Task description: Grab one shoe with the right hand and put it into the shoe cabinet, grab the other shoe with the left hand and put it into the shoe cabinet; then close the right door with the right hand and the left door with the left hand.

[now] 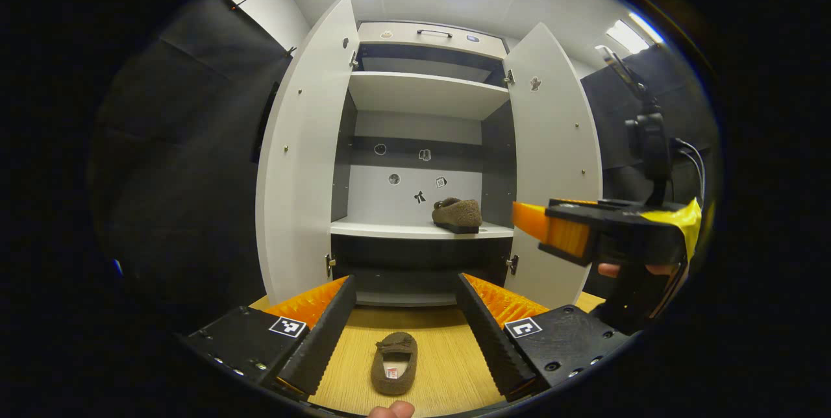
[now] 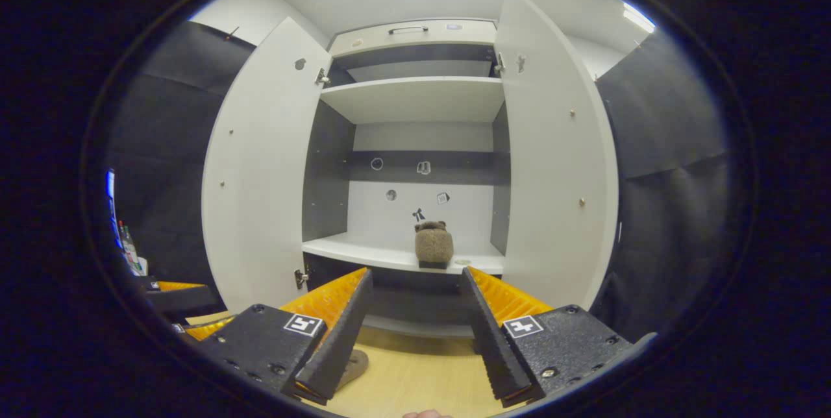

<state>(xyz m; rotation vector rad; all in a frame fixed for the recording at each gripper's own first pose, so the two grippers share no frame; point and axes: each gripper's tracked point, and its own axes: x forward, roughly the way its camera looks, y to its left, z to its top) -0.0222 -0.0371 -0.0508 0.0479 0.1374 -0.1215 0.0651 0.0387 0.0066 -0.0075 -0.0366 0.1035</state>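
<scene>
A brown fuzzy shoe (image 1: 458,213) (image 2: 434,245) stands on the lower shelf (image 1: 389,230) of the open white shoe cabinet, toward its right side. The other brown shoe (image 1: 394,363) lies on the wooden surface in front of the cabinet. My left gripper (image 1: 405,278) hangs open above it, with the shoe between and below the fingers, untouched. In the right gripper view, part of that shoe (image 2: 356,366) peeks out behind one finger. My right gripper (image 2: 416,273) is open and empty, facing the shelf; it also appears at the right (image 1: 571,233), held by a hand.
Both cabinet doors stand wide open, the left door (image 1: 302,165) (image 2: 260,171) and the right door (image 1: 552,145) (image 2: 558,145). An upper shelf (image 1: 425,97) is bare. A camera stand (image 1: 649,139) rises at the right. The wooden surface (image 1: 448,353) runs up to the cabinet base.
</scene>
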